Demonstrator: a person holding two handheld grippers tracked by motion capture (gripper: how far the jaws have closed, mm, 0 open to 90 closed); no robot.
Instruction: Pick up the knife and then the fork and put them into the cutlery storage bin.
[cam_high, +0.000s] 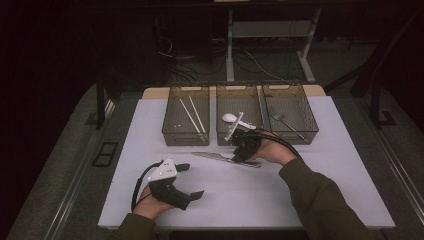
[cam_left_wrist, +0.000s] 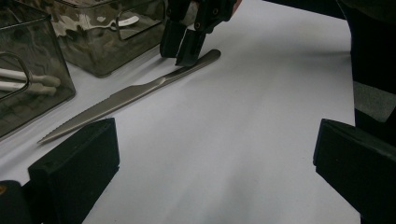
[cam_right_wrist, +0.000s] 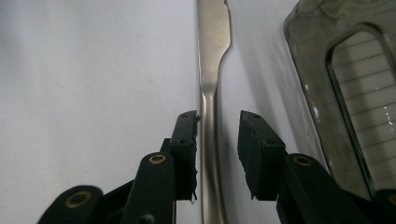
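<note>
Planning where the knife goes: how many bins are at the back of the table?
3, in a row: left bin holds chopsticks, middle bin a white spoon, right bin a metal utensil. None looks hidden.

room: dim | floor (cam_high: 280, 62): grey, cables trailing | desk frame (cam_high: 305, 47): white legs behind | table (cam_high: 150, 200): white top

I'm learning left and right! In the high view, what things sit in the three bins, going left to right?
Chopsticks → white spoon → metal fork.
</note>
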